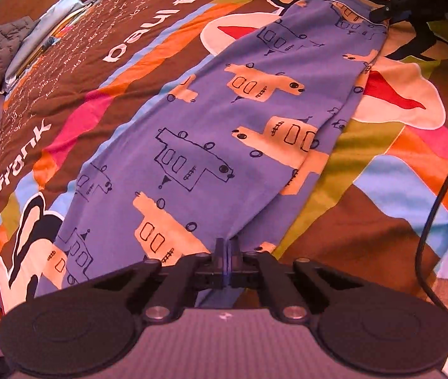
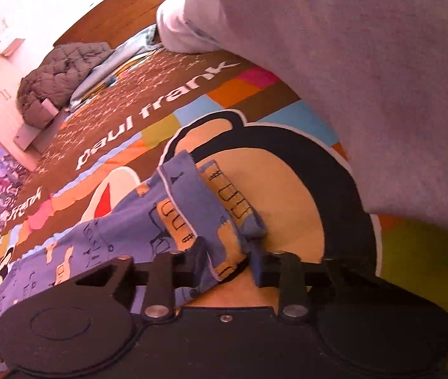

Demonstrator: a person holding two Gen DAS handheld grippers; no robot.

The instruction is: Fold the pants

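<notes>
On top of a quilted bedspread (image 1: 366,208) with bright multicolour patches, cartoon face shapes and white "paul frank" lettering lie the blue cotton pyjama pants (image 1: 224,132) printed with peach and outlined dog figures, stretched out long and flat from near edge to far edge. Left gripper (image 1: 227,249), black two-finger tongs, is pressed together on the near edge of the pants, with a thin blue fold of cloth pinched between the pads. Right gripper (image 2: 227,262), same black build, sits at the other end by the white-piped hem; its fingers are partly closed with a bunched wad of the blue fabric between them, pads touching cloth on both sides. In the left wrist view the right gripper (image 1: 381,14) shows at the far end, clamped on the hem. Grey quilted jacket (image 2: 53,75) is heaped at the far bedside, next to a pale blue pillow (image 2: 110,69). Light grey sleeve (image 2: 366,79) fills the upper right of the right wrist view. Black cable (image 1: 438,189) runs down the right side.
</notes>
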